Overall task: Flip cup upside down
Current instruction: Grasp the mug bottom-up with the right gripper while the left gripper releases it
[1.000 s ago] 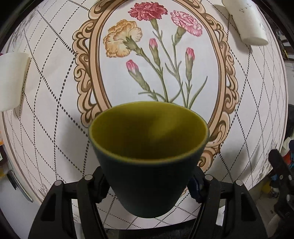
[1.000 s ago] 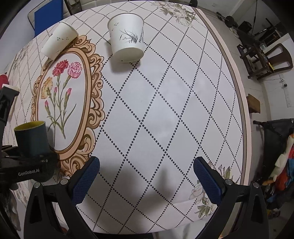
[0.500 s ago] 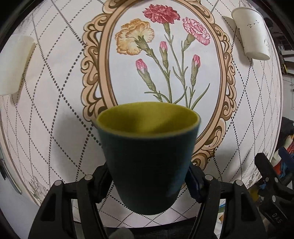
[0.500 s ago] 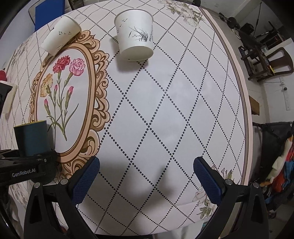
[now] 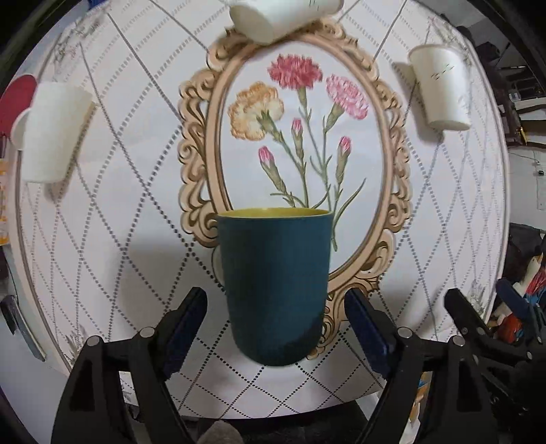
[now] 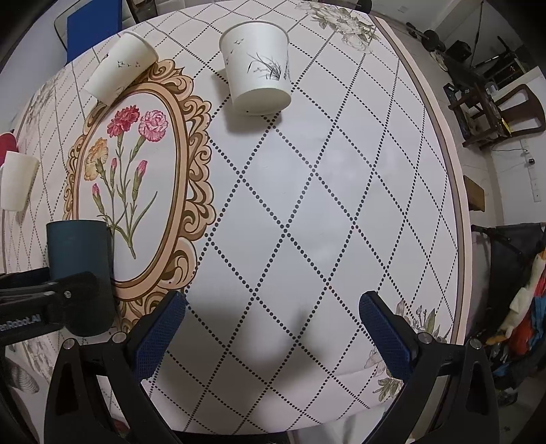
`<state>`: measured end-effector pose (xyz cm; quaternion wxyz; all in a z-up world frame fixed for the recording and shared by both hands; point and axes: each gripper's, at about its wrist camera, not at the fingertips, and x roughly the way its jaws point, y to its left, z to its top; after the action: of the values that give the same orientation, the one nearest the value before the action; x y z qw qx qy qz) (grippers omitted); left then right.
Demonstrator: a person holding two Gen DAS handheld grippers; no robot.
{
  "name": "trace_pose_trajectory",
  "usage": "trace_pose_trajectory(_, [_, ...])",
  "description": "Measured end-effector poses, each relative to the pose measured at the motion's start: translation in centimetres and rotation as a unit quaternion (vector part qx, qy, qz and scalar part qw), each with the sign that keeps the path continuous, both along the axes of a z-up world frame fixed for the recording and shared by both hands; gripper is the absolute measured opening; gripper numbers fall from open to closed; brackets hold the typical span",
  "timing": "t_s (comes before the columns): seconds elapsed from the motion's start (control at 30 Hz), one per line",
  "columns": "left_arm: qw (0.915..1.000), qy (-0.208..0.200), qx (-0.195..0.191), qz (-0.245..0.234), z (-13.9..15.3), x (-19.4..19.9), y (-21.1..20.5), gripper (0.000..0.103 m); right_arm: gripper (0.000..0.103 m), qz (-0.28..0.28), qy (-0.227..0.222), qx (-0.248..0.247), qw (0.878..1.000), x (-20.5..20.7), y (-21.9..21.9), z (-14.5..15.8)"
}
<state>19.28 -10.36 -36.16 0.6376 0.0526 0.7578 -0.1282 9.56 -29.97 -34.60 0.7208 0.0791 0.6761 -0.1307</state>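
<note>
A dark teal cup (image 5: 274, 287) with a yellow inside stands upright on the table, mouth up, on the lower edge of the printed flower frame. My left gripper (image 5: 274, 328) is open, with its blue-padded fingers (image 5: 186, 324) standing apart from the cup on either side. The cup (image 6: 80, 269) also shows at the left of the right wrist view, behind the left gripper's black arm. My right gripper (image 6: 271, 336) is open and empty above the table's near right part.
Three white paper cups lie on the round table (image 6: 341, 211): one at the left (image 5: 51, 133), one at the top (image 5: 279, 13), one at the right (image 5: 442, 90). A wider white printed cup (image 6: 257, 80) stands upside down. Chairs and clutter stand beyond the table's right edge.
My left gripper has set the teal cup down upright and opened; its fingers have drawn away from the cup's sides and back. The right gripper has barely moved.
</note>
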Motion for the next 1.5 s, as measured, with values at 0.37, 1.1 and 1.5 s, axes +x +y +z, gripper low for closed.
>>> trace_pose_trajectory(0.37, [0.9922, -0.111, 0.055, -0.007, 8.8, -4.7, 4.3, 0.082, 0.103, -0.001, -0.042, 0.048, 0.998, -2.4, 2.4, 5.6])
trace_pose_trajectory(1.1, [0.9819, -0.146, 0.06, 0.106, 4.8, -6.0, 13.6, 0.095, 0.103, 0.526, -0.001, -0.233, 0.818, -3.2, 18.6, 9.1])
trace_pose_trajectory(1.5, [0.9739, -0.075, 0.054, 0.207, -1.3, -6.2, 15.4, 0.096, 0.103, 0.924, 0.039, -0.373, 0.078, -8.2, 18.7, -1.8])
